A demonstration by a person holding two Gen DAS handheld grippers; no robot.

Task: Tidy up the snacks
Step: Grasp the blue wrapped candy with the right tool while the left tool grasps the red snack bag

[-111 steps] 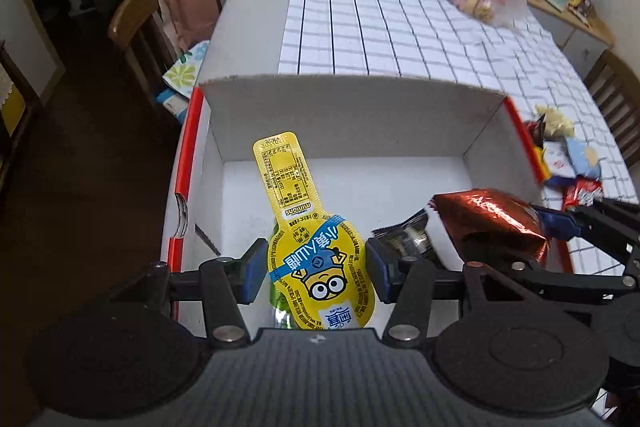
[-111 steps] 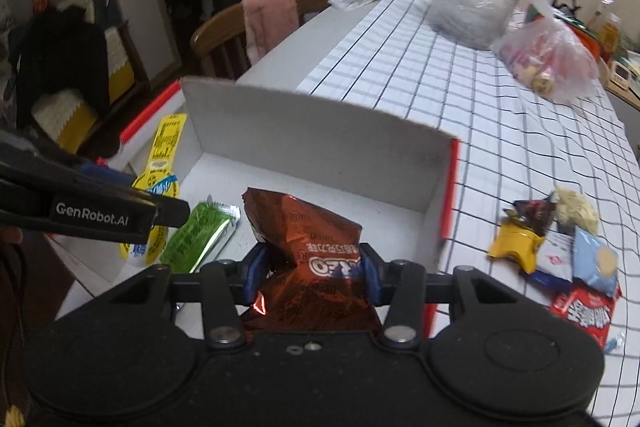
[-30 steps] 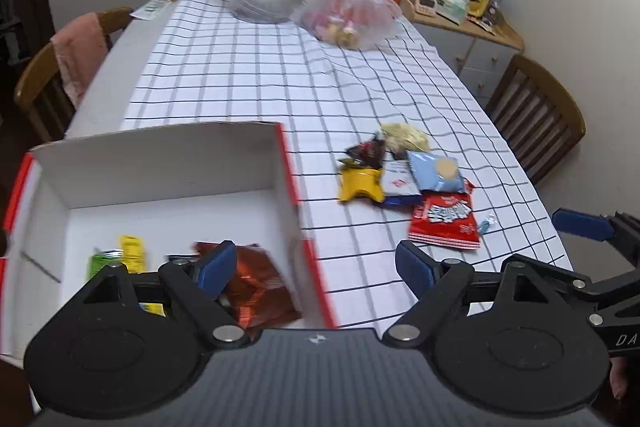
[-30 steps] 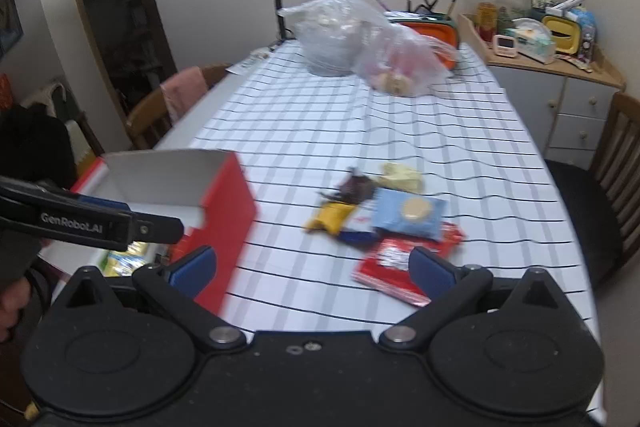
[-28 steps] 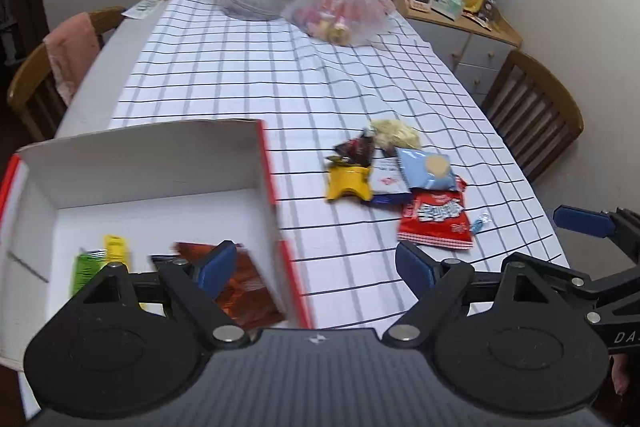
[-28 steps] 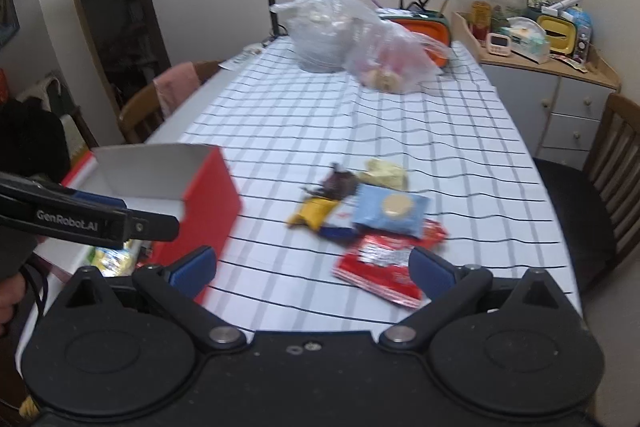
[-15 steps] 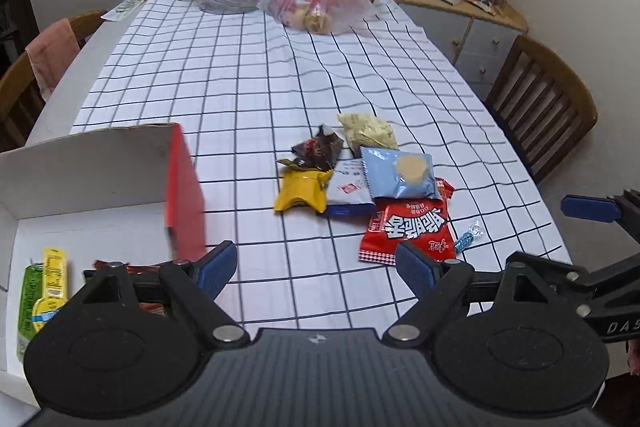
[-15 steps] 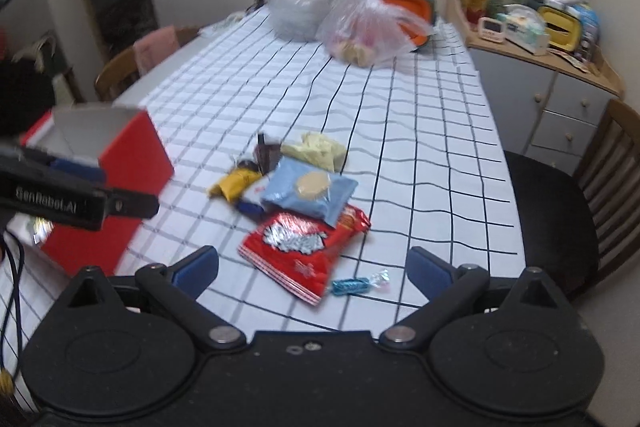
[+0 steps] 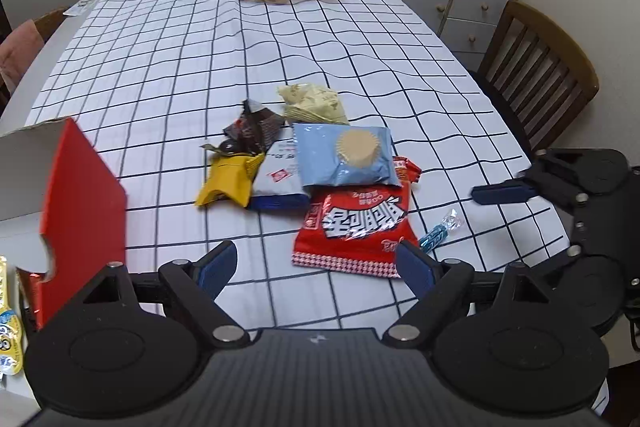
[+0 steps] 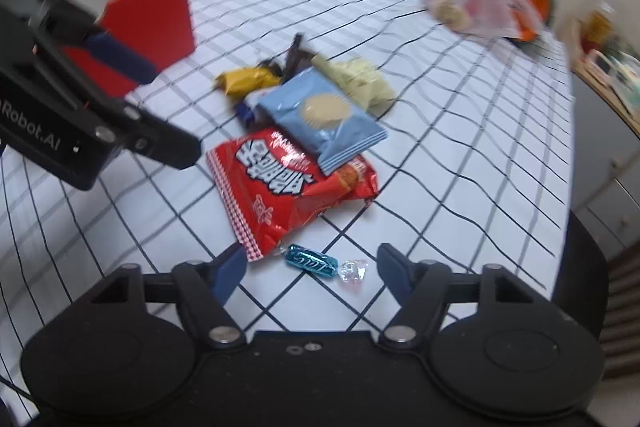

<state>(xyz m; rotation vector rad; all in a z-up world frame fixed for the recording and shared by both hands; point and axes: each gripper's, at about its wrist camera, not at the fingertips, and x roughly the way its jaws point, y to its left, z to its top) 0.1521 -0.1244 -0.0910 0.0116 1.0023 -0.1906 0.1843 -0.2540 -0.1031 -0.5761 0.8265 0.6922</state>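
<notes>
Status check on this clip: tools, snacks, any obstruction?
Left tool open, empty, over red packet. Right tool closing, blue candy between fingers, not gripped. Snack pile still on tablecloth beside box. Nothing blocking.

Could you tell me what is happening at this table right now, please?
A person with a two-finger gripper in each hand is sorting snacks into a red-and-white cardboard box at the table's edge. Both grippers are empty and aimed at the remaining pile on the checked tablecloth. The left gripper is open near the red snack bag. The right gripper is closing around the small blue wrapped candy, not yet touching it.
</notes>
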